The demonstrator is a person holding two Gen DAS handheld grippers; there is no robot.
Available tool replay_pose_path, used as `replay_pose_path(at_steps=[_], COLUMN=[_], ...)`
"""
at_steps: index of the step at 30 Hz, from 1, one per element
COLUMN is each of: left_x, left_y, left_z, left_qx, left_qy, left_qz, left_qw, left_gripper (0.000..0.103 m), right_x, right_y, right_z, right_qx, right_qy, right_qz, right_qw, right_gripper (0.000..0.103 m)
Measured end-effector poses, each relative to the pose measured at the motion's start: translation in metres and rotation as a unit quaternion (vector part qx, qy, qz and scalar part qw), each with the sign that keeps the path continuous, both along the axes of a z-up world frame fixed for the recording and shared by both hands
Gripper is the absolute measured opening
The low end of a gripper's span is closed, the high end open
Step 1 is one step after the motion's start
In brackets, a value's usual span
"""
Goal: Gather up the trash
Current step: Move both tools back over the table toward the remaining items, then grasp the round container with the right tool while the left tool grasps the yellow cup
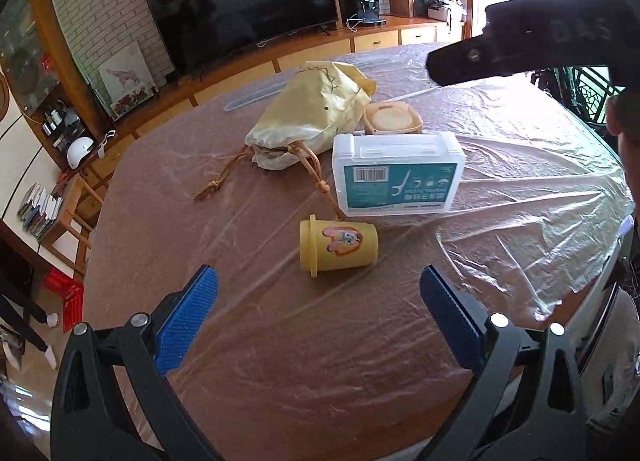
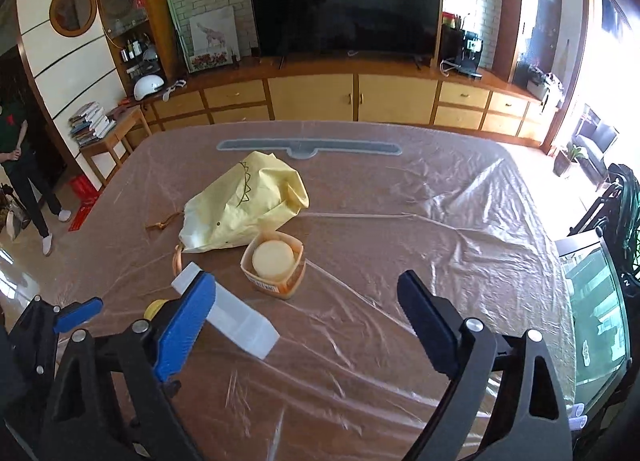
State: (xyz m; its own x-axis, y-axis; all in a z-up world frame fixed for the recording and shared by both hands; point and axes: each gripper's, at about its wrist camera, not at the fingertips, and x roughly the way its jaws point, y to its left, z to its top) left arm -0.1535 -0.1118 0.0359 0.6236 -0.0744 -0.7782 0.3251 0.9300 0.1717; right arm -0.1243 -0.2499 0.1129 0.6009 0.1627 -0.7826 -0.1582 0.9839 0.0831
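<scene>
- The left tongs (image 1: 320, 297) were spread wide above the desk (image 1: 280, 341), holding nothing, blue pads facing each other.
- The right tongs (image 2: 304, 301) were likewise spread wide and held nothing.
- The desk was covered by a wrinkled clear plastic sheet (image 1: 500, 245) over a brown top.
- A yellow cup (image 1: 338, 247) with a cartoon sticker lay on its side just ahead of the left tongs, roughly between the lines of the two pads, rim towards the left.
- A floss box (image 1: 400, 175), clear with a teal label, lay just beyond the cup, near it but apart.
- A small tub (image 1: 393, 119) with a pale round lid stood behind the box, beside the bag.
- A yellow drawstring bag (image 1: 312, 117) lay slumped left of the tub; its brown cords (image 1: 224, 181) trailed towards the cup.
- In the right wrist view the tub (image 2: 276, 263) sat ahead of the tongs, touching the bag (image 2: 244, 209); the box (image 2: 236, 317) lay partly behind the left pad, with the cup (image 2: 156, 307) barely showing and the left tongs (image 2: 76, 311) at the far left edge.
- A grey strip (image 2: 308, 147) lay at the far edge of the desk.
- A dark TV (image 2: 344, 9) stood on wooden cabinets (image 2: 360, 97) behind.
- A person (image 2: 24, 165) stood on the far left.
</scene>
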Motion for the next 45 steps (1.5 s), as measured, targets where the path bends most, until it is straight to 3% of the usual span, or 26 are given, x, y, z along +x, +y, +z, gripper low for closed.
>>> replay_pose_path(at_steps=[18,22,32,36,41,45], left_x=[0.022,0.026,0.033,0.035,0.033,0.033], left_y=[0.003,0.003,0.002,0.002,0.001,0.002], left_z=[-0.01,-0.011,-0.012,-0.014,-0.015,-0.014], left_qx=[-0.011,-0.018,-0.028,-0.03,-0.033,-0.044], left_qy=[0.031,0.036,0.049,0.058,0.065,0.069], left_qz=[0.013,0.012,0.01,0.005,0.003,-0.002], left_qw=[0.9994,0.9991,0.9984,0.9979,0.9973,0.9967], left_gripper=[0.101,0.101,0.1,0.094,0.085,0.071], right_x=[0.065,0.073,0.08,0.081,0.083,0.081], right_y=[0.027,0.032,0.036,0.038,0.039,0.038], right_z=[-0.051,-0.059,-0.068,-0.07,-0.071,-0.071], right_qx=[0.026,0.026,0.035,0.033,0.038,0.043], right_qy=[0.097,0.117,0.135,0.132,0.131,0.125], right_qz=[0.0,0.003,0.007,0.009,0.014,0.015], right_qw=[0.995,0.993,0.99,0.991,0.99,0.991], right_gripper=[0.075,0.068,0.067,0.067,0.059,0.054])
